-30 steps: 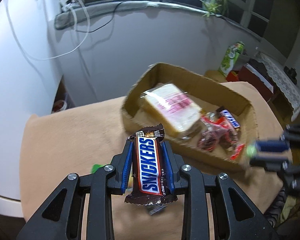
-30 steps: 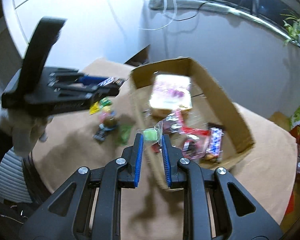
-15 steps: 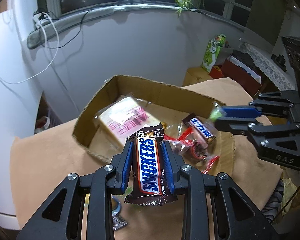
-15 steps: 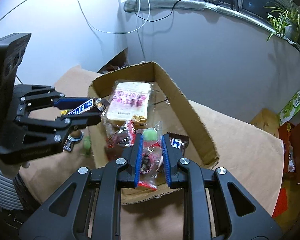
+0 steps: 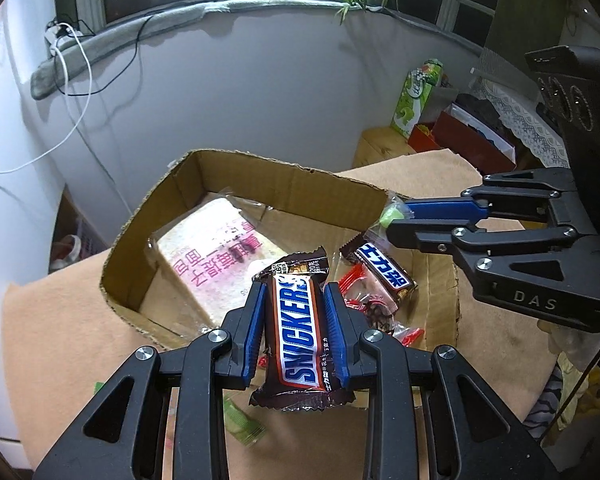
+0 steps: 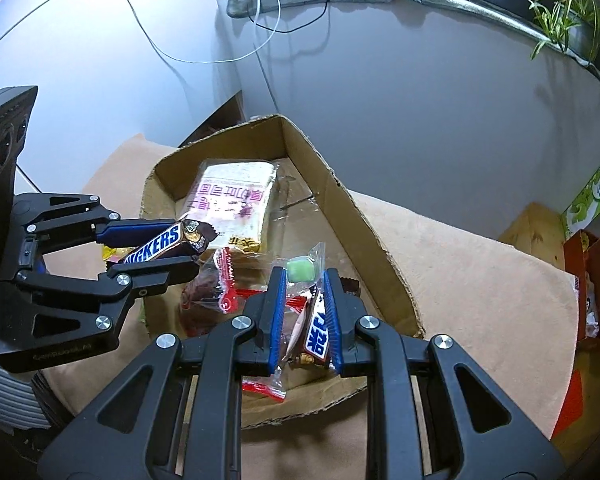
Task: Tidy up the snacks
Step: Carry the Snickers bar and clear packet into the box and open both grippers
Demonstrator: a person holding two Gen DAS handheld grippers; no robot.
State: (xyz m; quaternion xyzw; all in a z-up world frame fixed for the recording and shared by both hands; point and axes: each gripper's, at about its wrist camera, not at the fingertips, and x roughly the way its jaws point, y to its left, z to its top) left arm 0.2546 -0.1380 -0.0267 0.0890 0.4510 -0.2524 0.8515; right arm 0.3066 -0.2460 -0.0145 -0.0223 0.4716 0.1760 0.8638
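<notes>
Clamping narrow: left gripper (image 5: 296, 320) jaws on Snickers bar (image 5: 299, 344), right gripper (image 6: 303, 305) jaws on green candy (image 6: 299, 271).

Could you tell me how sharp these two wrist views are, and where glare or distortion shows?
Left wrist: Snickers bar sharp, green wrapper below smeared, bright glare at the window, walls bowed. Right wrist: green candy crisp, sill curved by the fisheye, corners dark.
</notes>
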